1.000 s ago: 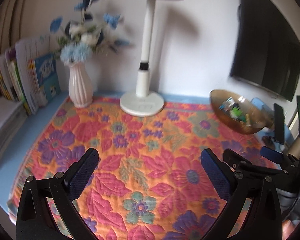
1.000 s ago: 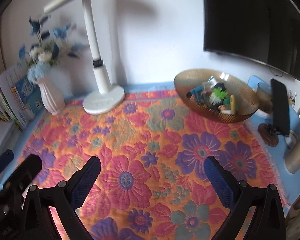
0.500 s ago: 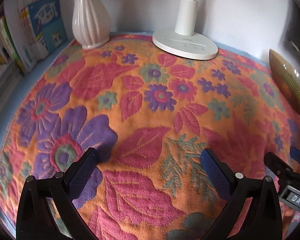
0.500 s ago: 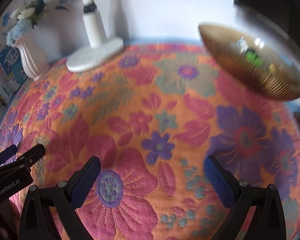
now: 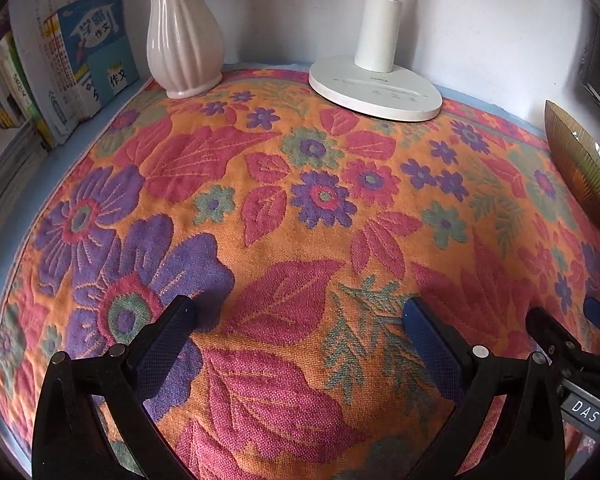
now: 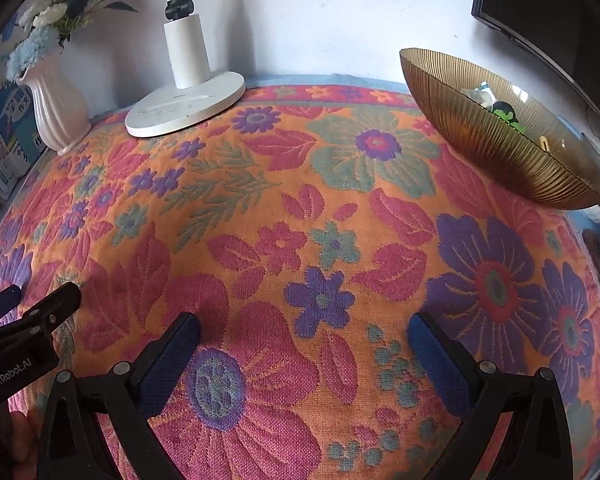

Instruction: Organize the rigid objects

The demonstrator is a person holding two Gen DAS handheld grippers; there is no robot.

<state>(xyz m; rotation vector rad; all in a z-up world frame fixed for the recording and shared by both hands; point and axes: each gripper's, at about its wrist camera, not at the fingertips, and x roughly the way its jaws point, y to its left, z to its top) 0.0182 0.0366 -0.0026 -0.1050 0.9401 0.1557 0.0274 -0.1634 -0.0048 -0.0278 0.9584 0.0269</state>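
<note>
A ribbed golden bowl [image 6: 496,136] stands at the back right on the floral cloth [image 6: 300,220] and holds several small items [image 6: 500,110], mostly hidden by its wall. Its edge also shows in the left wrist view [image 5: 580,168]. My left gripper [image 5: 296,312] is open and empty, low over the cloth's front. My right gripper [image 6: 304,324] is open and empty, low over the cloth, well in front of the bowl. Each gripper shows at the edge of the other's view.
A white lamp base [image 5: 374,88] and a white vase [image 5: 184,40] stand at the back of the cloth. Books [image 5: 80,56] lean at the back left. A dark screen [image 6: 548,12] hangs on the wall behind the bowl.
Both grippers have come down from a raised view to just above the cloth. They have stayed open and empty throughout.
</note>
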